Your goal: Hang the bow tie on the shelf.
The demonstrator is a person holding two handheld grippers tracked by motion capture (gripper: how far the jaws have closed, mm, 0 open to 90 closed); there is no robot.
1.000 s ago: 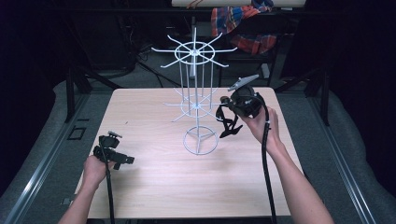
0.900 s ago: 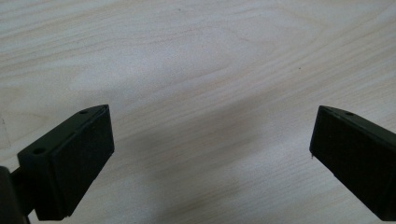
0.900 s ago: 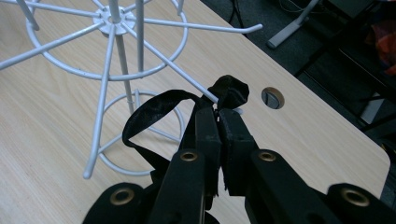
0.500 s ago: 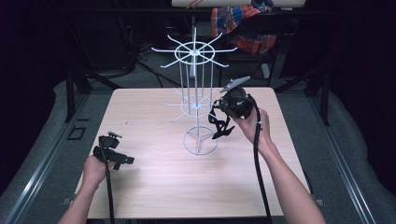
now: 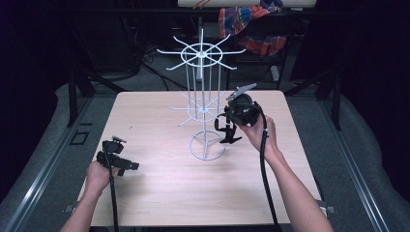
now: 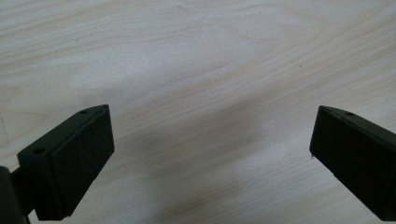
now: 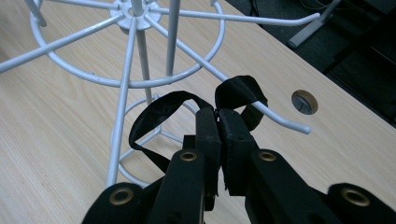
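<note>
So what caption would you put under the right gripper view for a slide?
Right gripper clamps a black strap beside a hook of the white wire rack.

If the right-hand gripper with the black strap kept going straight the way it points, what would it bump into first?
Most likely the hooked arm of the white wire rack: the right gripper holds the black strap just short of it, though depth is hard to judge.

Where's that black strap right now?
The black strap is pinched in the right gripper, right of the white wire rack in the high view, looped around a lower hook.
</note>
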